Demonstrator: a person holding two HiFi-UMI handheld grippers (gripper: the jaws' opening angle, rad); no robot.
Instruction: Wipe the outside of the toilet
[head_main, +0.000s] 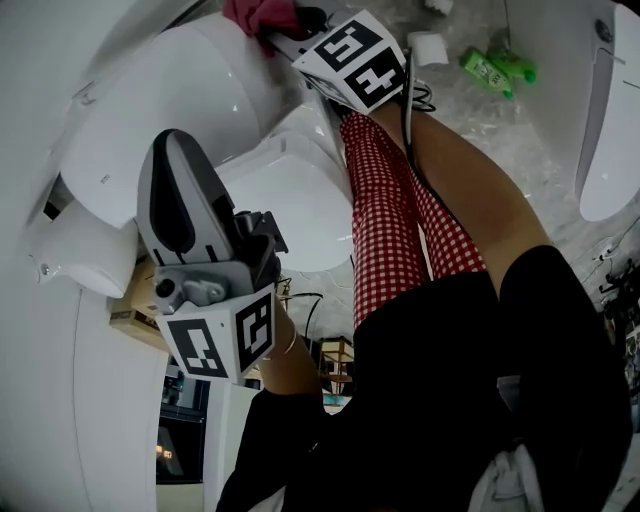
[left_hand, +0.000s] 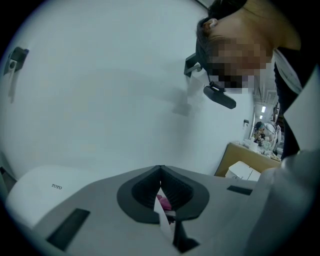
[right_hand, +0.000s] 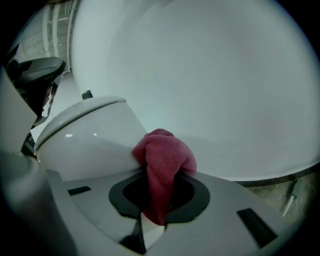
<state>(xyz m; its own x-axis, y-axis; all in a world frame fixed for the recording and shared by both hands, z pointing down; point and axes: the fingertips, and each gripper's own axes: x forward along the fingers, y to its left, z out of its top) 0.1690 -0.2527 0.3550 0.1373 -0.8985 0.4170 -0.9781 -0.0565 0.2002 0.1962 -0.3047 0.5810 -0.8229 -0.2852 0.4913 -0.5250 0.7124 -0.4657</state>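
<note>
Torso in a black top (head_main: 450, 400) fills the lower right of the head view. A limb in red checked fabric (head_main: 385, 200) runs from it up toward top centre. Left gripper (head_main: 172, 150) sits lower left of centre, pointing up-frame, its marker cube (head_main: 220, 345) nearest the camera. In its own view the left gripper (left_hand: 160, 170) has its jaw tips meeting and nothing clamped. A small pink patch shows in the slot below the tips, can't tell what it is. That view looks at a plain white wall (left_hand: 100, 90), with a white TOTO-marked toilet part (left_hand: 45, 187) at lower left and a cardboard box (left_hand: 245, 155) at right. Right gripper (head_main: 280, 35) is further out at top centre, clamped tight on a red cloth (head_main: 258, 14). In its own view the right gripper (right_hand: 160, 175) has the cloth (right_hand: 165, 155) bunched between the jaws, and the wad presses on the toilet's (right_hand: 85, 145) curved white outer shell. Toilet (head_main: 180, 80) spans the upper left of the head view, closed lid below it near centre. Beyond, on the speckled floor (head_main: 520, 130) at upper right, lie green bottles (head_main: 497, 68) and a white object (head_main: 428, 45). Another white fixture (head_main: 610, 120) sits at the right edge.
</note>
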